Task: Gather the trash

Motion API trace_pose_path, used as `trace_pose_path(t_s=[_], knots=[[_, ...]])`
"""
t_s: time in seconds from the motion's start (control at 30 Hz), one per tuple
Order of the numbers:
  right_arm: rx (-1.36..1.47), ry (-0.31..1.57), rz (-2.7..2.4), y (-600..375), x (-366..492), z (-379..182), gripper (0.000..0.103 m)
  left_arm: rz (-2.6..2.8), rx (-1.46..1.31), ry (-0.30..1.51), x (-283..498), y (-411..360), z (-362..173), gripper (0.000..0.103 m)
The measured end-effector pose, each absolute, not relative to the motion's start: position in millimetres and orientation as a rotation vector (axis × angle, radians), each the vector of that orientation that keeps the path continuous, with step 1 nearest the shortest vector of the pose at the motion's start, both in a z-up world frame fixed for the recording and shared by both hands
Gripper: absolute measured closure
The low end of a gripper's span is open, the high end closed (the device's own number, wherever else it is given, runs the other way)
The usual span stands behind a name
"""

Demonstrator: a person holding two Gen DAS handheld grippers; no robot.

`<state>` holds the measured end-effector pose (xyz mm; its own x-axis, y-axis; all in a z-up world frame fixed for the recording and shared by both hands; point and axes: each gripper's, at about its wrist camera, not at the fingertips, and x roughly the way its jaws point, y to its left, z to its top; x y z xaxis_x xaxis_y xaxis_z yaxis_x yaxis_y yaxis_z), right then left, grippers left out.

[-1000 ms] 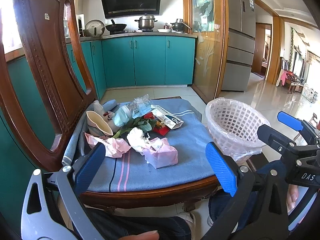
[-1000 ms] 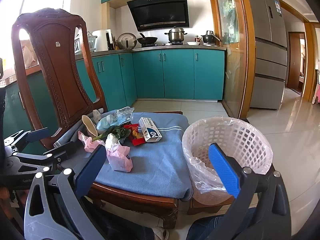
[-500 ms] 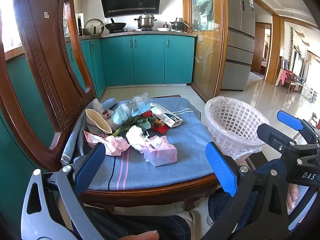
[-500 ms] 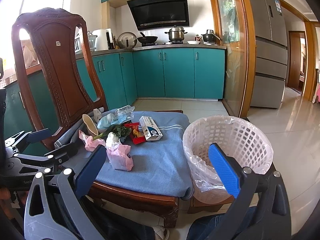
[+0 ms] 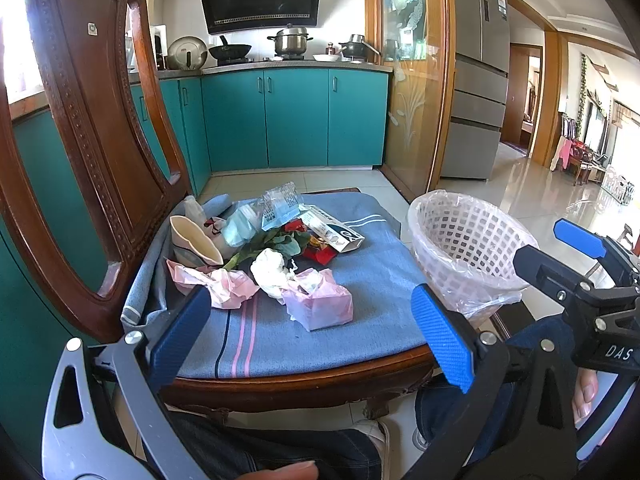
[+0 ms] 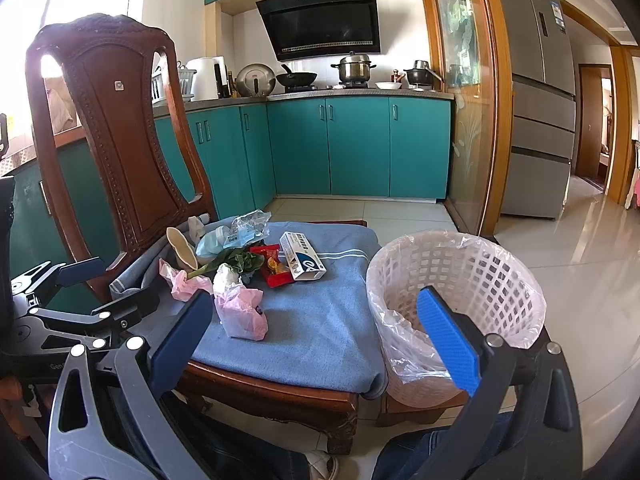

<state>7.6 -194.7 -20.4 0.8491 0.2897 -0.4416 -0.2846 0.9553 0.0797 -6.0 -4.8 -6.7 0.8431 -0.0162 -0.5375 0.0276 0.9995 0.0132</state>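
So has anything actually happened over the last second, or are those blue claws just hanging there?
Almost nothing. Both cameras shifted very slightly; nothing was taken hold of or let go. The left gripper and right gripper stay open and empty, short of the trash pile on the chair cushion. The lined white basket beside the chair has not moved.

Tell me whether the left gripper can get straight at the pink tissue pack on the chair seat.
Probably yes. The left gripper has its jaws open and empty, and the pink tissue pack lies nearest the front of the blue cloth, with nothing between them; the other trash sits behind it.
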Motion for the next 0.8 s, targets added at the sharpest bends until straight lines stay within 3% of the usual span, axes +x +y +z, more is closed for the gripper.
trace_pose_path(t_s=[0.8], knots=[[0.001,0.453,0.298,-195.7,1.8,-14.3,0.003,-0.031,0.015,0.573,-13.7,-8.7,-6.9,0.003]])
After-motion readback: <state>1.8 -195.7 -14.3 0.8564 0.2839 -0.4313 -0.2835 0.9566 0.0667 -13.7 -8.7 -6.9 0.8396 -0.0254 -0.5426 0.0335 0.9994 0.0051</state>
